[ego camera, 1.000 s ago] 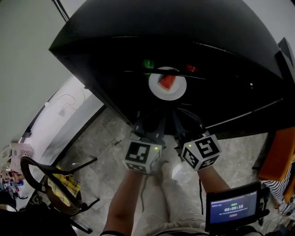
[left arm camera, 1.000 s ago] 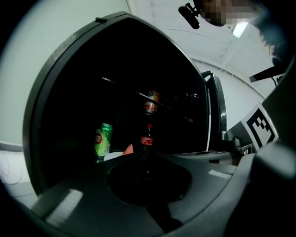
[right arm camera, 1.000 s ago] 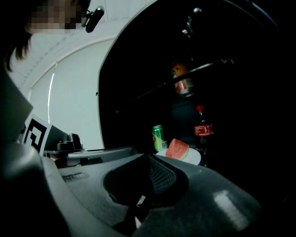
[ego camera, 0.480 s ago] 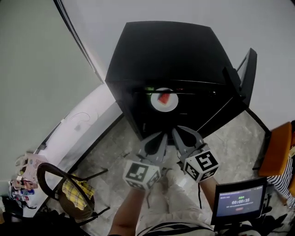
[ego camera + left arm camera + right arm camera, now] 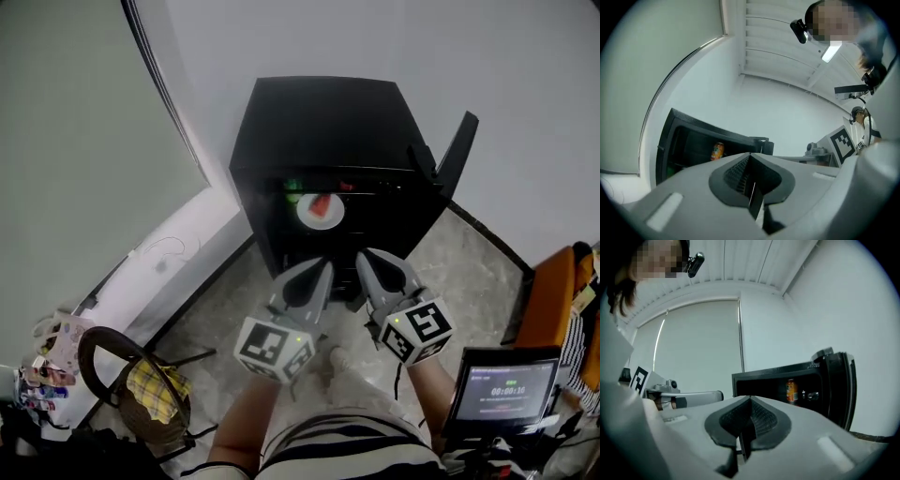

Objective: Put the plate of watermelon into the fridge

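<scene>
In the head view the black fridge (image 5: 323, 122) stands open, and its door (image 5: 455, 155) points out to the right. The plate (image 5: 307, 221) with the watermelon slice (image 5: 322, 203) sits on a shelf inside. The left gripper (image 5: 319, 274) and the right gripper (image 5: 368, 262) hang side by side before the opening, well apart from the plate, which lies straight ahead of both.

In the left gripper view the jaws are pressed together with nothing between them. An orange can (image 5: 717, 151) shows inside the fridge.

In the right gripper view the jaws are also pressed together and empty. The open door is on the right.

I judge that the plate is already in place and only the door is left to close. The right gripper is the nearer one to it.
</scene>
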`<control>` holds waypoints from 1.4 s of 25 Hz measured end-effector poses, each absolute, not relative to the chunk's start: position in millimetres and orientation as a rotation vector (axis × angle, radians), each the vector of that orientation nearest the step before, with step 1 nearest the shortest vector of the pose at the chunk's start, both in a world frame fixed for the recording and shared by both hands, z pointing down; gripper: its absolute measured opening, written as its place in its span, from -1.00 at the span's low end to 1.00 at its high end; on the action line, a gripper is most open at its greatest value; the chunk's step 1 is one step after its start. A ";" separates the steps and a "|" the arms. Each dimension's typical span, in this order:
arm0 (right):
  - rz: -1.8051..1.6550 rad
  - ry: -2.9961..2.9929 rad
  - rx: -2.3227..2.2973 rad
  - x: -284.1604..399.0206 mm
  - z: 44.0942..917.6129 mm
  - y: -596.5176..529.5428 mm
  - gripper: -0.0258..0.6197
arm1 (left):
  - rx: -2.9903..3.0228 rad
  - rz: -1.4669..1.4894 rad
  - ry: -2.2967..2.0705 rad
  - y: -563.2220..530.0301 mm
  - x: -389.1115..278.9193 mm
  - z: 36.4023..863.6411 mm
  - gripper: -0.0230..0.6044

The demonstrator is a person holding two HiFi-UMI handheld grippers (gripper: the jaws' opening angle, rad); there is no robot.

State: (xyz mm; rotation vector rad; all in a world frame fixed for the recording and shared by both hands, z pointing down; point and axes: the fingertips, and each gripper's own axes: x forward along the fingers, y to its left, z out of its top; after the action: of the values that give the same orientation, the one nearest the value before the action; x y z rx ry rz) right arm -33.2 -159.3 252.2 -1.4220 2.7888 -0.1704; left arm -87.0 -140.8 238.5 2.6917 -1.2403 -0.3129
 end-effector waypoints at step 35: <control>-0.140 2.804 -1.368 -31.6 201.3 -99.4 -0.93 | 2.696 -0.230 -1.422 -102.5 -92.4 198.4 -0.92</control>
State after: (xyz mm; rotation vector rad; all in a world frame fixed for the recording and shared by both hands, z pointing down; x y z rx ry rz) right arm -31.6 -99.4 201.3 -1.3678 2.8036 -0.1396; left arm -92.4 -102.5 198.4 2.6960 -1.4216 -0.2304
